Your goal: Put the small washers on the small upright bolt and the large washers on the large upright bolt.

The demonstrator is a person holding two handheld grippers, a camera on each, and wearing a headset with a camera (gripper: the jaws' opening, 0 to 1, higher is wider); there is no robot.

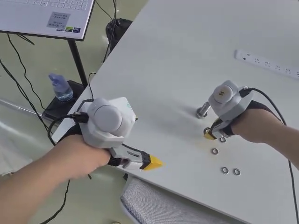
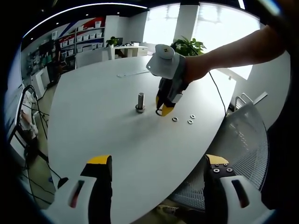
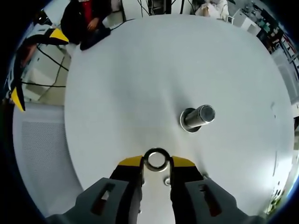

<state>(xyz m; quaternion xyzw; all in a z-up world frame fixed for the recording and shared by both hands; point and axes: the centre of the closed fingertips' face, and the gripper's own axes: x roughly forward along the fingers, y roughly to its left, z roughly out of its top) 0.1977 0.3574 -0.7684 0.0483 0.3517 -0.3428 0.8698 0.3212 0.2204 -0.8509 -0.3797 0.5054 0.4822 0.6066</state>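
**Head view.** White table [image 1: 154,70]. An upright bolt [image 1: 203,111] stands right of centre; I cannot tell whether it is the large or the small one. The right gripper [image 1: 209,134] points down at the table just on the near side of the bolt, and its jaw gap can't be read from this angle. Loose washers [image 1: 224,170] lie flat nearer the near edge, apart from each other. The left gripper [image 1: 152,162] is held at the near left edge, well apart from the work. Its gap is also unreadable here.

**Left gripper view.** The left gripper's [image 2: 158,170] own jaws stand wide apart with nothing between them. Across the table the right gripper [image 2: 163,111] has its tips down just right of the bolt [image 2: 140,102]. Three loose washers [image 2: 190,122] lie further right.

**Right gripper view.** The jaws are narrow, and the yellow tips pinch one washer [image 3: 156,159] by its outer rim on opposite sides, leaving the hole unobstructed. The bolt [image 3: 198,117] is to the far right of it, near but not touching. I cannot tell whether the washer is clear of the table.

**Handling (judgement).**
- The washer is a thin metal ring: light, rigid, smooth and not fragile.
- An edge pinch gives little contact, so it may swivel or slip.
- A dropped washer would likely roll.
- The best hold is across the rim, as it is now, with the hole kept free.
- The washer should be levelled before it is lowered over the bolt tip.
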